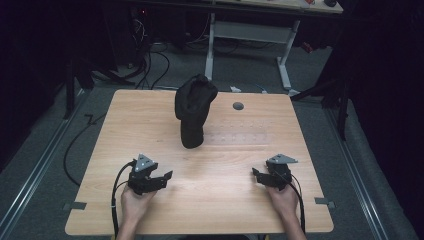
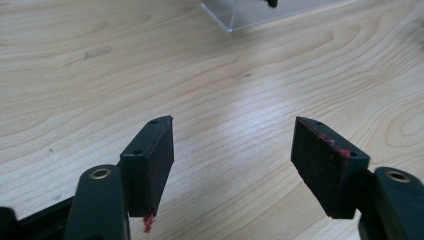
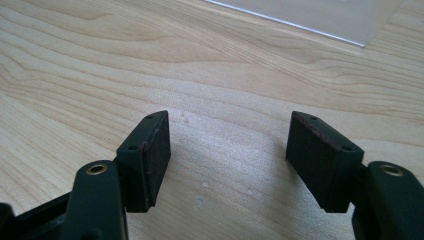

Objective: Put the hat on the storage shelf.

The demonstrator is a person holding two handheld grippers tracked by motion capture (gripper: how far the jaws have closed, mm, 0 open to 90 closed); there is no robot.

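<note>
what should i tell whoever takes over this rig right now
Left gripper: open, holds nothing, low over the near left of the table.
Right gripper: open, holds nothing, near right.
Black glove: stands upright on a clear stand at the table's middle back, apart from both grippers.
Done: nothing that shows; glove untouched.
Left: likely reach in and handle the glove.

On the table (image 1: pixel 150 120), the left gripper (image 1: pixel 161 179) and the right gripper (image 1: pixel 260 177) rest near the front edge, well apart, jaws turned inward toward each other. The upright glove form (image 1: pixel 194 110) stands beyond both sets of jaws, roughly between them and set back toward mid-table. It stands on a clear base plate (image 2: pixel 250 15), whose corner lies ahead of the left gripper's jaws. Bare tabletop lies between each pair of jaws. A round table grommet (image 1: pixel 238 106) sits behind and to the right of the form.
</note>
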